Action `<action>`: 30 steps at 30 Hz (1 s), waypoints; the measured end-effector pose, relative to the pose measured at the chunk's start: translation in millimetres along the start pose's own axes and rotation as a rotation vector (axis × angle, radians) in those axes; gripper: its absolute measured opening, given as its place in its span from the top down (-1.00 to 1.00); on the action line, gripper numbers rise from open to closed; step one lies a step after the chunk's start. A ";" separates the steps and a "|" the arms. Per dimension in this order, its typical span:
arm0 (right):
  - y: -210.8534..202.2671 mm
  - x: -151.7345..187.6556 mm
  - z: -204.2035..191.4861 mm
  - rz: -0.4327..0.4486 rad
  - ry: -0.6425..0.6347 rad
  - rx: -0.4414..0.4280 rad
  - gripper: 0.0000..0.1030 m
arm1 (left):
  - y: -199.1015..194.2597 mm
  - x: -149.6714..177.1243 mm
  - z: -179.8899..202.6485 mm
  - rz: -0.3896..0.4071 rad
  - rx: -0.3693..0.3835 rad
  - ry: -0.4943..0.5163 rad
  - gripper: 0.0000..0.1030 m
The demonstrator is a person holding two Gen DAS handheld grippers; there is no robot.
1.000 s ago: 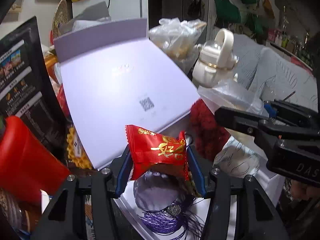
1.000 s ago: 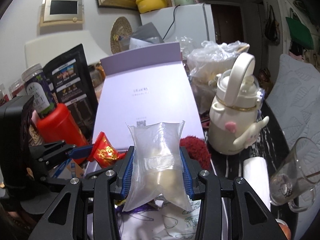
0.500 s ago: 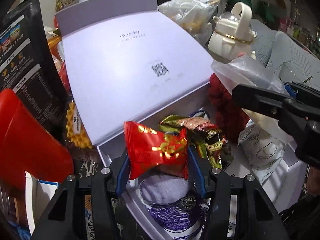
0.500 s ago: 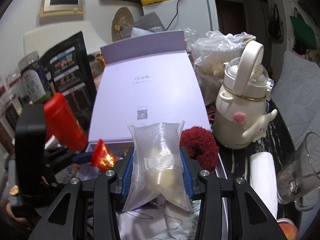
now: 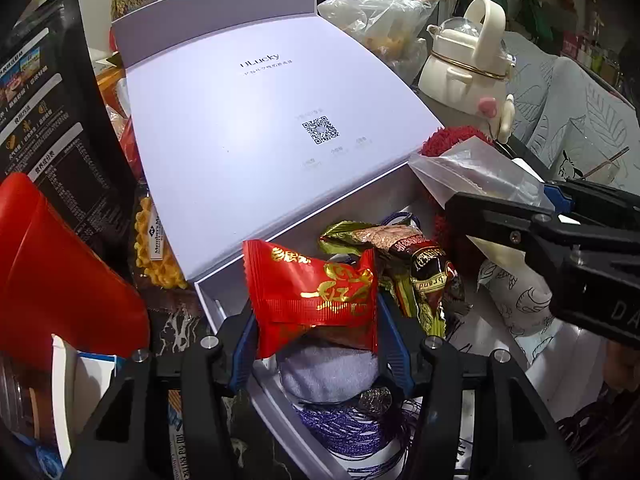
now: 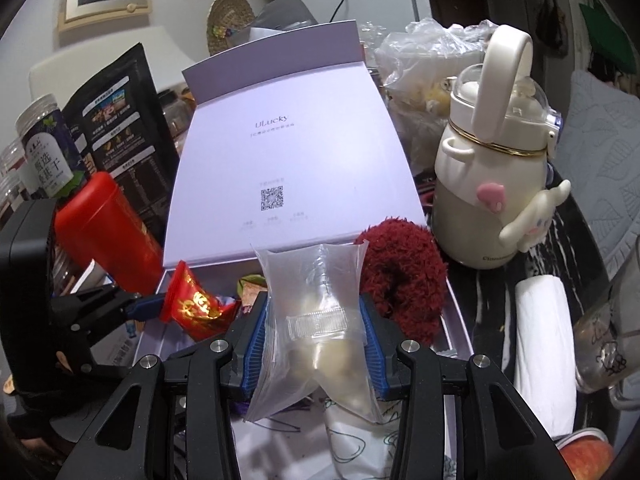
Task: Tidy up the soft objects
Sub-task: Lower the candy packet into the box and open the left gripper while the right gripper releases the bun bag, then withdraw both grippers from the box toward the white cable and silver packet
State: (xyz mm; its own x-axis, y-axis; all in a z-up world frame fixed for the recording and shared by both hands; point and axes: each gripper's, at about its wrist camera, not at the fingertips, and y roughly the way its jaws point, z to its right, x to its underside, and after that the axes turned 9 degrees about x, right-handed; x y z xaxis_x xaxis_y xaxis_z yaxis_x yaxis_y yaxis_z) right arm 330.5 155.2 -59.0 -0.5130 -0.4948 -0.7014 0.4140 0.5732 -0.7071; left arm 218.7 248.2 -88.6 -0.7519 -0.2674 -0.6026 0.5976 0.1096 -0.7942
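Over the open white box point(image 5: 224, 300), the left hand-held gripper point(image 5: 316, 320) is tilting steeply downward, its blue pads pinching a red snack packet point(image 5: 312, 288) above the grey pouch point(image 5: 328, 368) and purple tassel point(image 5: 348, 428) lying inside. Beside it, the right hand-held gripper point(image 6: 316, 340) is angling down over the same box, its jaws easing apart around a clear plastic bag point(image 6: 316, 320), pads still touching it. Behind, a red fuzzy ball point(image 6: 404, 276) is sitting at the box's far corner, just beside a cream bottle point(image 6: 492, 184) on the desk point(image 6: 560, 256).
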 end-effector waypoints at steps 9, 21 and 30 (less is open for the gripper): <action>1.6 -1.3 0.6 -0.034 -0.010 0.040 -0.29 | -11.7 1.7 7.9 0.023 -0.059 0.039 -0.53; -27.9 -11.8 0.3 0.011 -0.013 0.082 -0.36 | -40.7 -4.0 6.5 0.080 -0.070 0.023 -0.57; -71.2 -21.1 -12.6 0.077 -0.038 0.112 -0.36 | -97.5 -10.5 7.5 0.187 -0.056 0.011 -0.57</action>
State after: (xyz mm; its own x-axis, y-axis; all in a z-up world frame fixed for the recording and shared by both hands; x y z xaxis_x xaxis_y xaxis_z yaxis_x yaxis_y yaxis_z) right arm 302.3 133.1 7.2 -0.4485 -0.4775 -0.7555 0.5339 0.5348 -0.6549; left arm 170.4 233.2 -4.3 -0.6327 -0.2268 -0.7404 0.7108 0.2094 -0.6715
